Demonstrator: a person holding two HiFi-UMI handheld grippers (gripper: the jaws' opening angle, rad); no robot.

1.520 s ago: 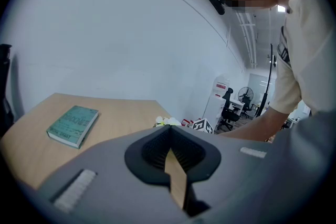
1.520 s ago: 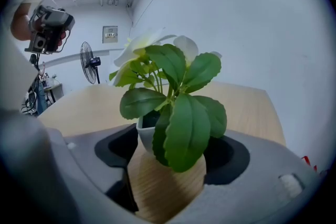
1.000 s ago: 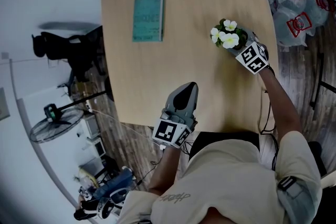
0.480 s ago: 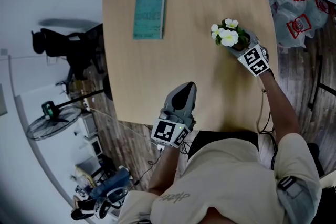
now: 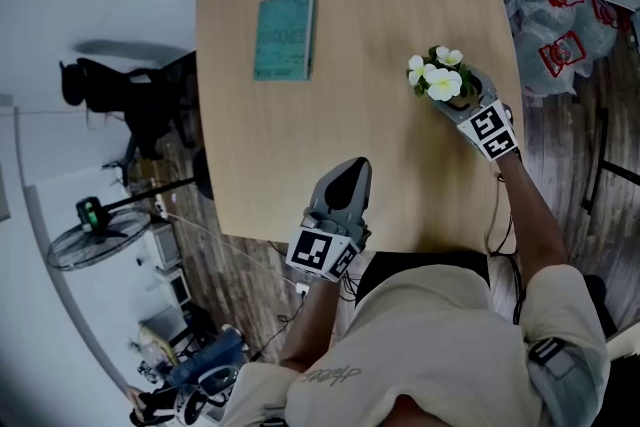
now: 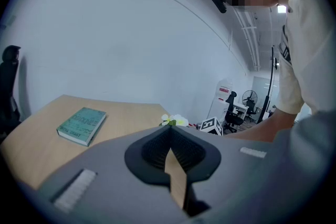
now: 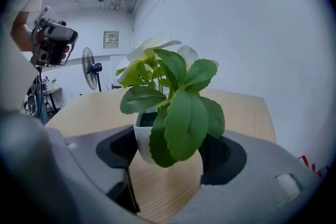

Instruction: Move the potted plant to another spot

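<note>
Standing upright, the potted plant (image 7: 144, 136) is clamped by the wide-set right gripper (image 7: 173, 153); left gripper (image 6: 170, 139) closed, empty.

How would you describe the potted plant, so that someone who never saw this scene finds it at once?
Find the light wooden table; near its right edge in the head view, the right claw grips the potted plant. It has a white pot, green leaves and white flowers, unlike the flat teal book lying farther left.
</note>
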